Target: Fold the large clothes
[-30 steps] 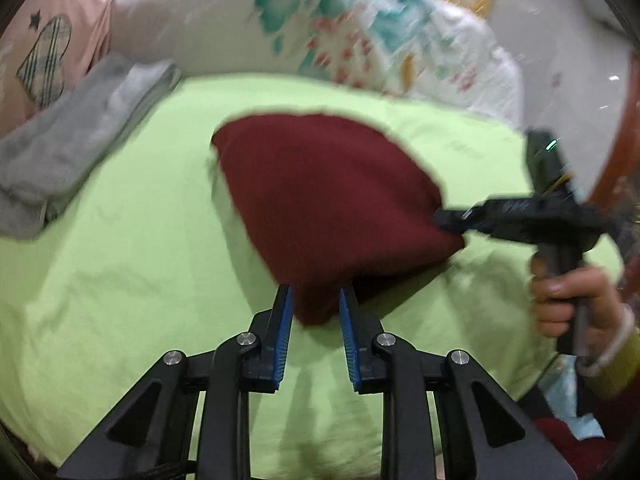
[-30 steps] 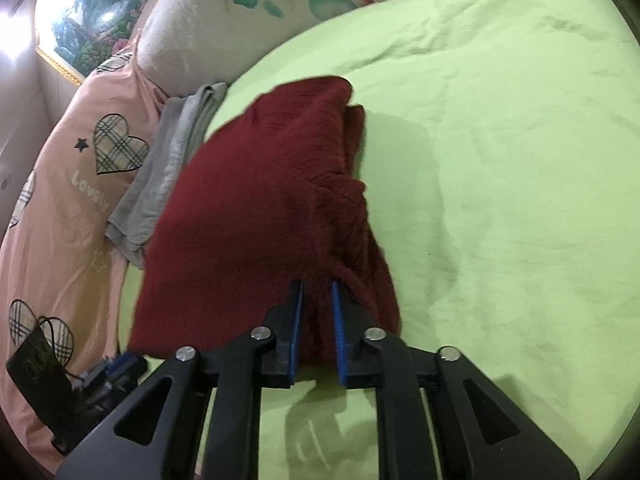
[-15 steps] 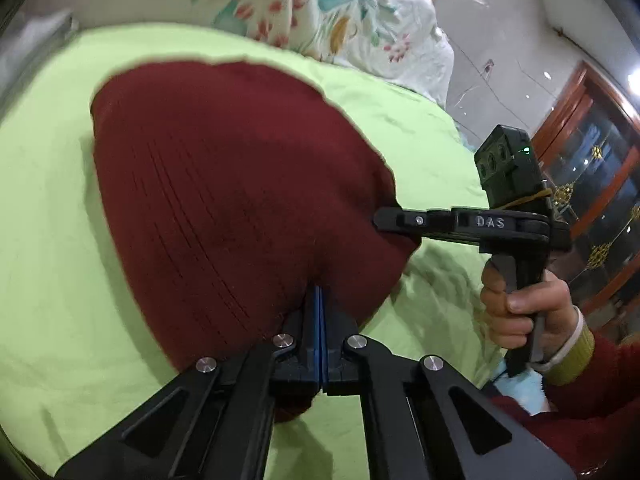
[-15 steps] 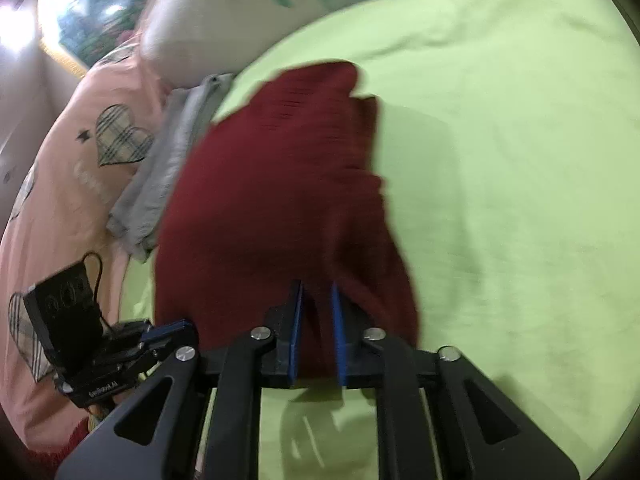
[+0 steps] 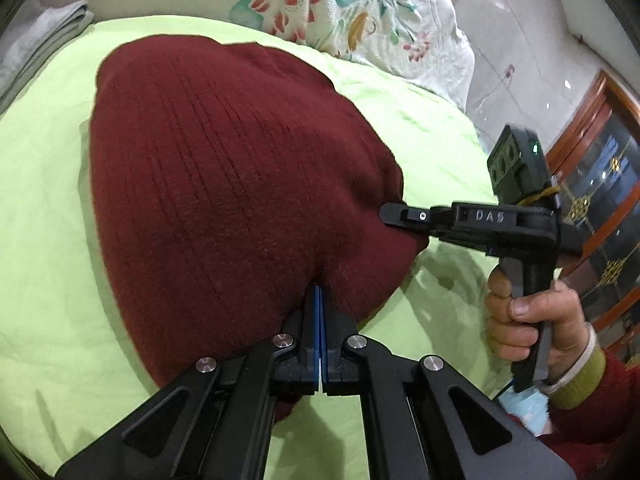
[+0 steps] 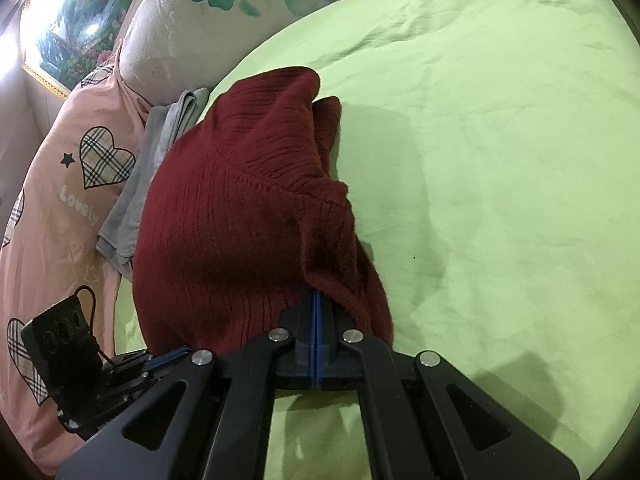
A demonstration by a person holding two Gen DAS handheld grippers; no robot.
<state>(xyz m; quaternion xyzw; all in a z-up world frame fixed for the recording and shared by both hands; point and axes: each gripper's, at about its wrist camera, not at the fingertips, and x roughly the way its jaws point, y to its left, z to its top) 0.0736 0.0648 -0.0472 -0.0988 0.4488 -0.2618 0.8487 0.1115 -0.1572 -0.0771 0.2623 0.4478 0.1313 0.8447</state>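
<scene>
A light green bedsheet [image 6: 500, 160] fills most of both views, wrinkled and spread across the bed. On it, toward the near left in the right wrist view, lies a dark red knitted sweater [image 6: 224, 232], bunched into a rounded heap with a loose fold at its far end. Behind the sheet a floral quilt [image 5: 340, 4] is rolled along the far side, and a pink cover with plaid hearts [image 6: 72, 184] runs down the left. A grey folded garment [image 6: 156, 160] sits wedged between the pink cover and the sweater, touching the sweater's left edge. The left gripper [image 5: 320, 300] has its blue-padded fingers pressed together on the sweater's near hem. The right gripper [image 6: 316, 308] is likewise clamped on the knit at its near edge, held by a hand [image 5: 532, 320] in a red sleeve.
</scene>
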